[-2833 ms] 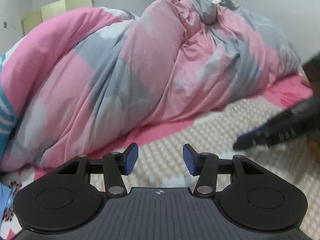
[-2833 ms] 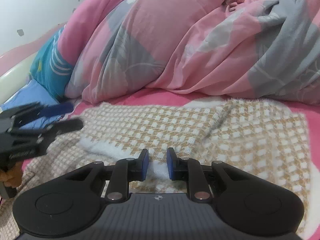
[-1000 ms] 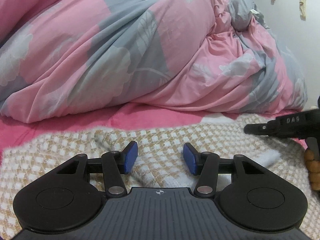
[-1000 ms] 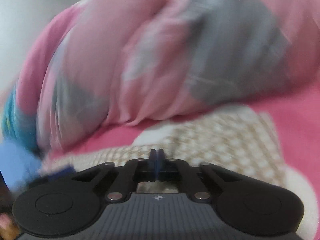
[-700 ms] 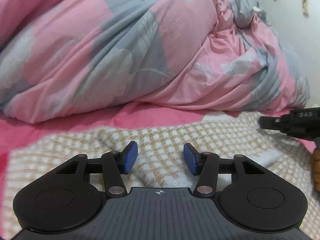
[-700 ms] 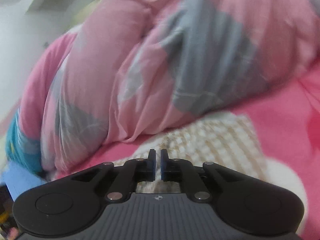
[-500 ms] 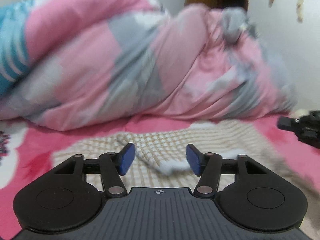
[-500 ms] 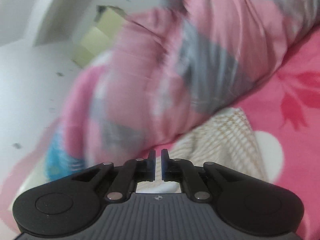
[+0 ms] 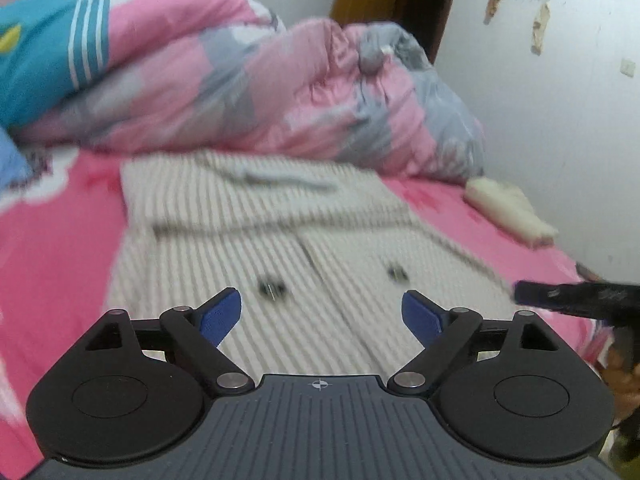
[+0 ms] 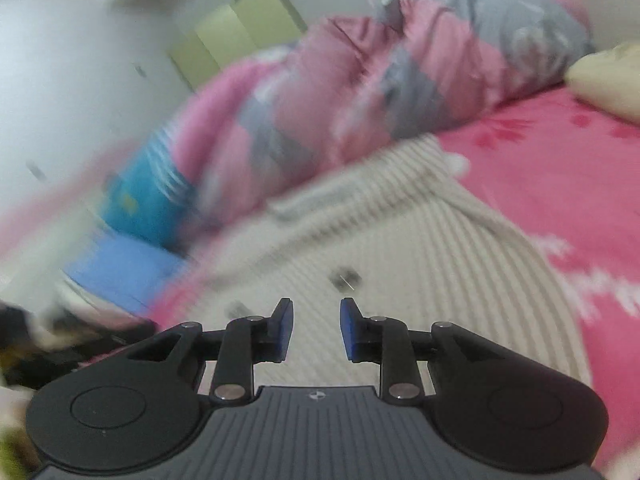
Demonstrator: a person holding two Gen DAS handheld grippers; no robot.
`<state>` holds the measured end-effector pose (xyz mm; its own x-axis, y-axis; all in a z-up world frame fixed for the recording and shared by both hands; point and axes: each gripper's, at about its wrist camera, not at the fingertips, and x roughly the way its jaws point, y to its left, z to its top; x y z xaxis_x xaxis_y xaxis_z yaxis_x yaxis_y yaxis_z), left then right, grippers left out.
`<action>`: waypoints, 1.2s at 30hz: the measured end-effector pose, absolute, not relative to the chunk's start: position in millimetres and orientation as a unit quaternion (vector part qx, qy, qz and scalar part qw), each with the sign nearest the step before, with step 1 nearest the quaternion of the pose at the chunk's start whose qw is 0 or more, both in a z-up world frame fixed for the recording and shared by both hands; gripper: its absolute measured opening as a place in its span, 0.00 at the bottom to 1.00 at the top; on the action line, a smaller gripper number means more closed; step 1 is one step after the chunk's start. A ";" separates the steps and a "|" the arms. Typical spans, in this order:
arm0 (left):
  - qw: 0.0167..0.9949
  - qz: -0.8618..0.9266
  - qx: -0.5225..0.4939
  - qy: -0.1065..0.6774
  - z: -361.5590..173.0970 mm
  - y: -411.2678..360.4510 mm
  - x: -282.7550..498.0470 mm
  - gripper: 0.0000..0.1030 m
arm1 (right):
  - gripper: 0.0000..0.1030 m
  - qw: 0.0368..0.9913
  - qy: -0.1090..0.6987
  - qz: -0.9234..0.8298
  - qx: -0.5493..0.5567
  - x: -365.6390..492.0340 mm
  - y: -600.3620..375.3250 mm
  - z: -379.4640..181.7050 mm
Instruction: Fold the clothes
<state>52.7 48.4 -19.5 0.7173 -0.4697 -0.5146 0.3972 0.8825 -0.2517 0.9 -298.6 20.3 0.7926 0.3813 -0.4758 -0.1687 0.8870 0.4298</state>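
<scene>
My left gripper [image 9: 321,316] hangs with jaws spread wide, holding nothing. My right gripper [image 10: 315,330] is partly parted, also empty. The cream checked garment [image 9: 248,232] lies flat on the pink bed [image 9: 48,248], just beyond both jaws, duvet [image 9: 248,92] behind.

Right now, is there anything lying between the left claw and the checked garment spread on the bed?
Nothing visible is in the way. The left claw is open, directly over the checked garment, with only air between them. The pink and grey quilt lies behind the garment, and the folded cream cloth lies off to its right.
</scene>
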 end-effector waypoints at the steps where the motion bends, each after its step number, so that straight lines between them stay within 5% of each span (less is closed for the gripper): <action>1: 0.923 -0.229 -0.057 0.304 -29.0 43.1 50.0 0.86 | 0.26 0.933 0.290 0.136 0.162 -3.0 -289.7 13.5; 13: 0.929 -0.182 -0.012 0.323 -68.0 14.9 34.7 0.98 | 0.30 0.957 0.278 0.075 -0.043 -16.0 -226.6 -32.3; 36: 0.929 -0.165 -0.046 0.329 -68.7 16.8 31.5 1.00 | 0.33 0.959 0.269 0.087 0.005 -17.7 -238.4 -37.5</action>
